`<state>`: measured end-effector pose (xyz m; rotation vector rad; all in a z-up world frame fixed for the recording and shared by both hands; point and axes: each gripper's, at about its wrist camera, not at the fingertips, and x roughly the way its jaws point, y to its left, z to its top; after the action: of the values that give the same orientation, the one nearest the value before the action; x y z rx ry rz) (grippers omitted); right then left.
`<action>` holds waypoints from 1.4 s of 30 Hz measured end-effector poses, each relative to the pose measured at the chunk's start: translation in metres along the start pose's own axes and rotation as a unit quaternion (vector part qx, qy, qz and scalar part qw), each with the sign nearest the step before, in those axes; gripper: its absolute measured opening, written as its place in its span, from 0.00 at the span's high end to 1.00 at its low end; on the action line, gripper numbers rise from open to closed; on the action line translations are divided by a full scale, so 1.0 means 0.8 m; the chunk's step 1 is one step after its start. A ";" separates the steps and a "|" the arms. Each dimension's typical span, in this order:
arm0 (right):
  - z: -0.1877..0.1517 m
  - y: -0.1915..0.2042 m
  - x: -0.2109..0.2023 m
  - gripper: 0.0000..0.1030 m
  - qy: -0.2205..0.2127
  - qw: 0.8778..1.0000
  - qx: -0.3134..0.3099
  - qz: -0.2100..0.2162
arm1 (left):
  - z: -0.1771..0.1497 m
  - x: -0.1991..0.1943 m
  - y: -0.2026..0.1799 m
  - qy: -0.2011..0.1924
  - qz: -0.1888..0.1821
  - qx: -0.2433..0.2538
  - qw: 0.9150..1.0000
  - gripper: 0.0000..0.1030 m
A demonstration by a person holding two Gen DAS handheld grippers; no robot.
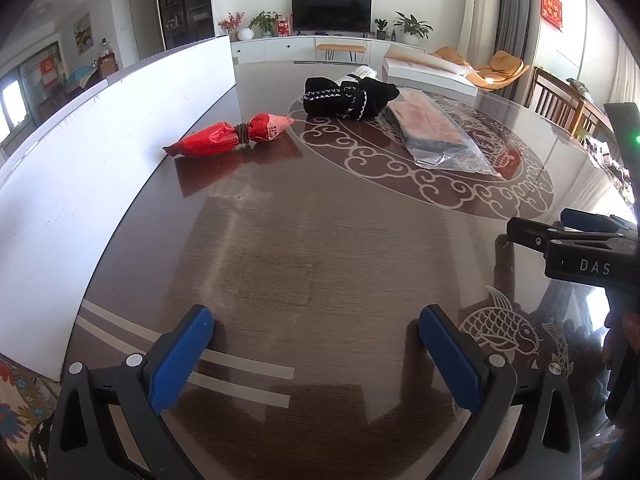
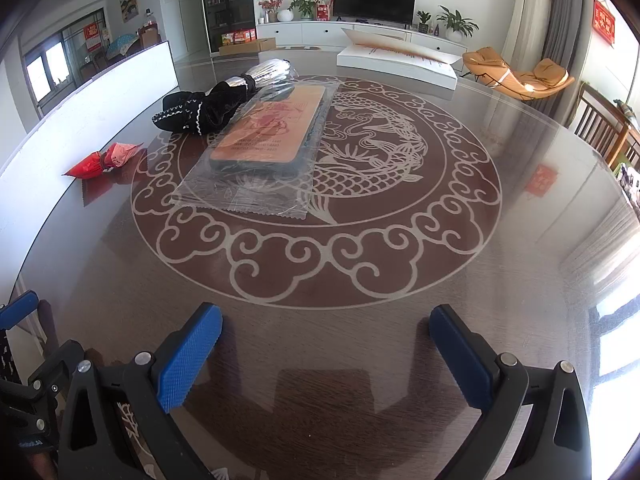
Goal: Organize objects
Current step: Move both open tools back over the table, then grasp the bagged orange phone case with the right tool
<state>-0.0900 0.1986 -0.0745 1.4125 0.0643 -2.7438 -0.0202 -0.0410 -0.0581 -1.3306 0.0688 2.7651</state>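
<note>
Three things lie on the dark glossy surface [image 2: 400, 280], all well ahead of both pairs of fingers and touching neither. From the left wrist view, the red packet [image 1: 232, 136], tied around its middle, lies at 11 o'clock just beside the white board [image 1: 80, 168]; the black umbrella [image 1: 348, 98] sits at 12 o'clock, and the clear bag with an orange-pink flat item [image 1: 436, 136] lies at 1 o'clock, its near end crinkled.

From the right wrist view the same bag [image 2: 264, 140] lies at 11 o'clock over the fish medallion's edge, the umbrella [image 2: 212, 108] touching its far left side, the packet [image 2: 104, 160] off at 10 o'clock.

Left gripper [image 1: 316, 344] has its fingers spread wide with nothing between them; so does the right gripper [image 2: 326, 348]. The right gripper's body [image 1: 580, 248] is cut off at 3 o'clock in the left view. Print on the bagged item is too small to read.
</note>
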 end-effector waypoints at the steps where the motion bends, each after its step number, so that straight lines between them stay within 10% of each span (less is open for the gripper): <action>1: 0.000 -0.001 0.001 0.00 0.000 1.000 0.000 0.000 | 0.000 0.000 0.000 -0.001 0.000 0.001 1.000 0.00; 29: 0.002 -0.001 0.001 0.00 0.005 1.000 -0.010 0.008 | 0.002 0.002 0.029 0.005 0.012 -0.019 1.000 0.00; 42: 0.140 0.017 0.045 0.00 0.033 0.998 0.036 0.037 | 0.000 0.001 0.030 -0.002 0.014 -0.020 1.000 0.00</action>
<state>-0.2010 0.1773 -0.0392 1.4904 -0.0827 -2.6661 -0.0226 -0.0647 -0.0585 -1.3431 0.0317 2.8062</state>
